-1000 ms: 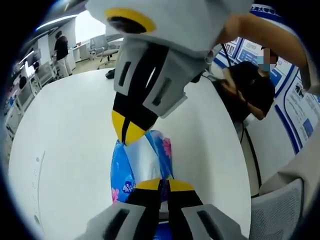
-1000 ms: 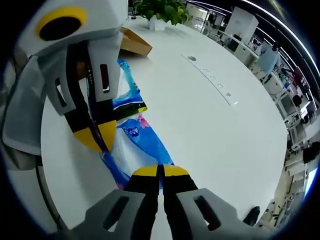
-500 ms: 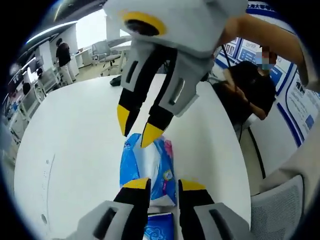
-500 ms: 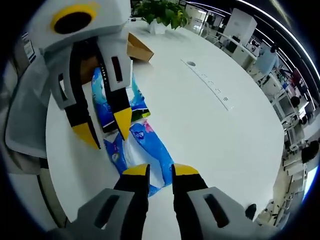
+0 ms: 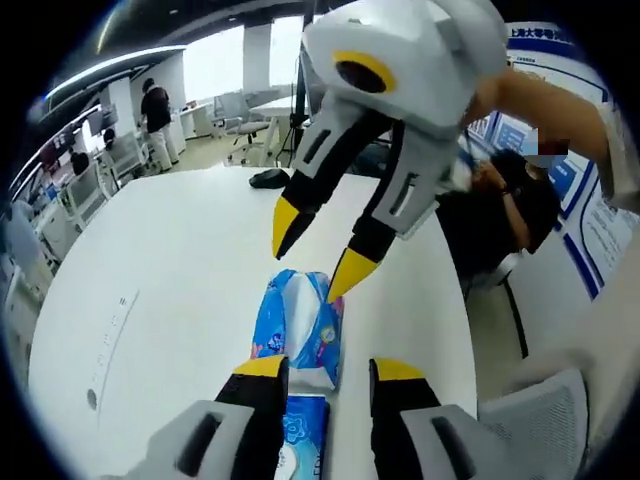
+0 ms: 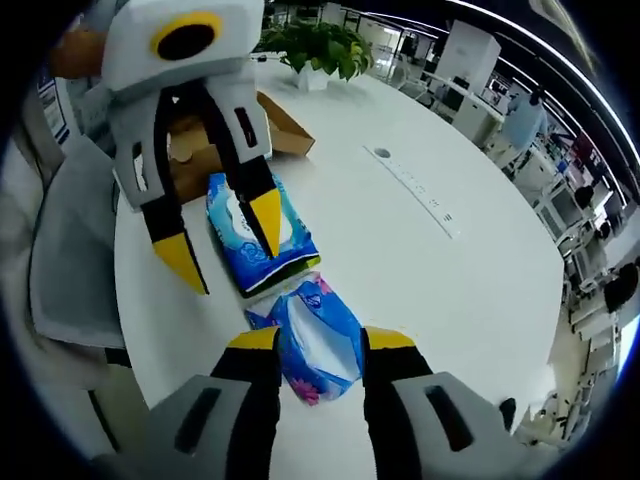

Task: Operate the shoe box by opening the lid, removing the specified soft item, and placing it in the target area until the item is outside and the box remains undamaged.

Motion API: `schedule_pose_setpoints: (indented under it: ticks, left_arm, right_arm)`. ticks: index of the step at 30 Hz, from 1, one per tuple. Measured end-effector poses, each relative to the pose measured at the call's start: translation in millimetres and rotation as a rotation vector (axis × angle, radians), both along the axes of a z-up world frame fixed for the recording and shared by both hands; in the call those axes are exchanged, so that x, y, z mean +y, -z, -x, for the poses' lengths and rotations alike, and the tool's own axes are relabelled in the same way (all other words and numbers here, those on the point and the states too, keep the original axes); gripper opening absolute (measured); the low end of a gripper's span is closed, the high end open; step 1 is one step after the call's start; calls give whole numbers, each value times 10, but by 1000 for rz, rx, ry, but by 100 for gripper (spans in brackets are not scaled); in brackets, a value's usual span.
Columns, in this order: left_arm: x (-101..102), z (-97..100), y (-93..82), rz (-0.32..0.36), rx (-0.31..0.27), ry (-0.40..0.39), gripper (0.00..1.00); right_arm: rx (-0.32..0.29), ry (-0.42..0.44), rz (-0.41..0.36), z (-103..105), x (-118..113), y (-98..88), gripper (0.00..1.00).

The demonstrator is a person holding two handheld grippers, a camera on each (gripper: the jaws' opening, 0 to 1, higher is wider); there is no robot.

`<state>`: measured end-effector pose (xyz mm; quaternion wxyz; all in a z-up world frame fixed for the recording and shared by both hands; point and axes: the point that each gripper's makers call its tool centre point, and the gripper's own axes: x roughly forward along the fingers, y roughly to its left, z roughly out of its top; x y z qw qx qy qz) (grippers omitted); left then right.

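Both tools released above the counter (image 5: pixel 180 290).
I see left tool (image 5: pixel 327 368) and right tool (image 6: pixel 320 338) spread, straddling the tissue pack (image 6: pixel 318 340); box (image 6: pixel 215 135) at 11 o'clock.

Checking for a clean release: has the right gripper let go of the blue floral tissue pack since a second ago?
Yes. The right gripper has opened and lifted; the blue floral tissue pack lies free on the white table.

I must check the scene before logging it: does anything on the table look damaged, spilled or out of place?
Nothing looks spilled or torn. The crumpled blue soft tissue pack lies on the white table, beside the flat blue wipes pack. The brown cardboard shoe box stands open behind them. Both tongs are open.
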<state>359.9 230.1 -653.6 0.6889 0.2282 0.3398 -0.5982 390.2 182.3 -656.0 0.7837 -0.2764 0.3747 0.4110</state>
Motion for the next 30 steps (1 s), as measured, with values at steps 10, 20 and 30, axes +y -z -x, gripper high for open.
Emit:
schedule_pose_setpoints:
  ticks: [10,20,30]
  left_arm:
    - [325,90,-172,41,-19,-72,47]
    - [671,145,-329,81,-17,-132,57]
    - [1059,180,-472,130,-40,-199,68]
  right_arm:
    - [-19,8,-40,174,234,-200,37]
    - [-21,-26,-47,293,456,-318,43]
    - [-30,-56,-93,362,776,-469,50]
